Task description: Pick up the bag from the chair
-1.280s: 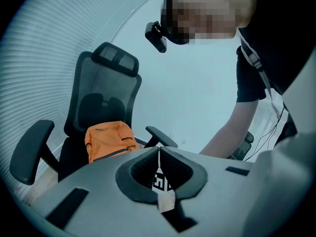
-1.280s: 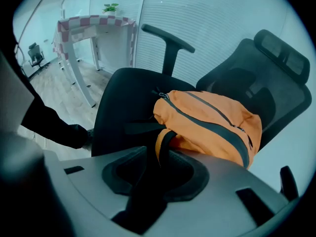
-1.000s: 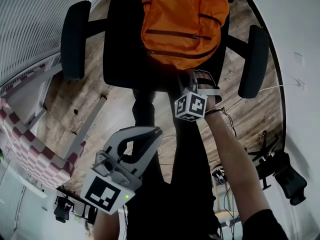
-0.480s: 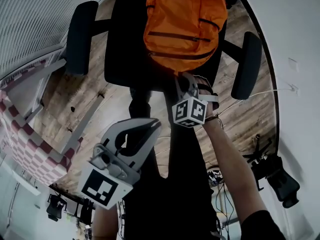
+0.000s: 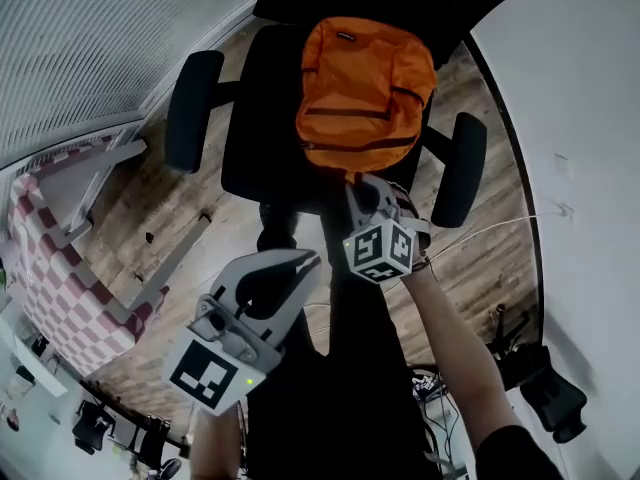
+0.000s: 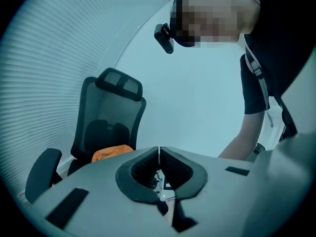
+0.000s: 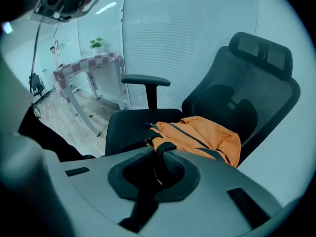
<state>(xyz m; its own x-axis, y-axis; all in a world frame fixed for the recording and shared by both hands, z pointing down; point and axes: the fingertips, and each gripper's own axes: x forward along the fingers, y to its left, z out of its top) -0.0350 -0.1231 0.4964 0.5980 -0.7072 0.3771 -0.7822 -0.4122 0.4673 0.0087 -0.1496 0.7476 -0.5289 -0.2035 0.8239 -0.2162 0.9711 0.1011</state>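
Chair (image 5: 250,128): bag strap (image 7: 164,148) between right fingers (image 7: 185,177)

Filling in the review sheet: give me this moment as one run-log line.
right tongs: just closed on bag strap | left tongs: shut, empty | orange bag: on chair seat

A pink-and-white checkered table (image 5: 55,288) is standing on the wood floor (image 5: 165,208) beside slatted blinds (image 5: 80,38). A thin cable (image 5: 495,226) is lying near the white wall (image 5: 580,118).

Nothing legible from here: the small dark tag (image 5: 343,36) at the top edge of the orange bag (image 5: 362,93) is too tiny to read.
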